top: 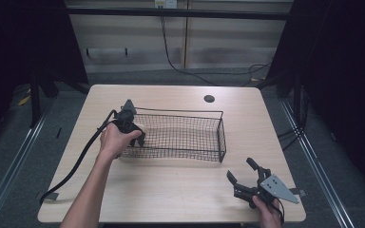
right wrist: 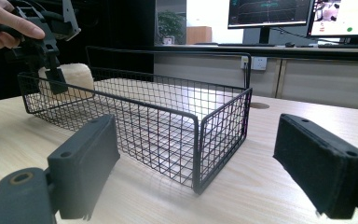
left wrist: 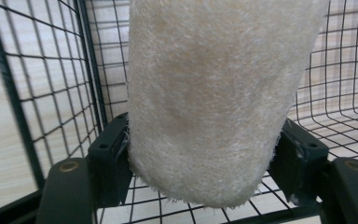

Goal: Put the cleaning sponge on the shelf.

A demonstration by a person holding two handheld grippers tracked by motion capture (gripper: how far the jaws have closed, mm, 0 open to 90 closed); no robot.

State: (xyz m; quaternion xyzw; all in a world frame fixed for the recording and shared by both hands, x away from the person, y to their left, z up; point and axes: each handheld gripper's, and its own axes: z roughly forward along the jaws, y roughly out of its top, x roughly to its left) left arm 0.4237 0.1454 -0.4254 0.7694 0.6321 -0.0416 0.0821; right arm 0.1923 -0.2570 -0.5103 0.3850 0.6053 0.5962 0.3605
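Observation:
A black wire basket (top: 221, 137) stands on the middle of the wooden table (top: 171, 190). My left gripper (top: 140, 137) reaches down into the basket's left end, shut on a cream fuzzy roll (left wrist: 214, 93). In the left gripper view the pads (left wrist: 109, 158) press on both sides of the roll, just above the mesh floor (left wrist: 335, 121). The right gripper view shows the roll (right wrist: 72, 77) behind the basket's wall (right wrist: 168, 126), with the left gripper (right wrist: 46, 65) on it. My right gripper (top: 241, 169) rests open near the table's front right corner, apart from the basket, with nothing between its pads (right wrist: 88, 168).
A round cable hole (top: 209, 99) sits in the table behind the basket. The left gripper's black cable (top: 76, 164) trails across the table's front left. Monitors (right wrist: 270, 11) stand on a desk beyond the table.

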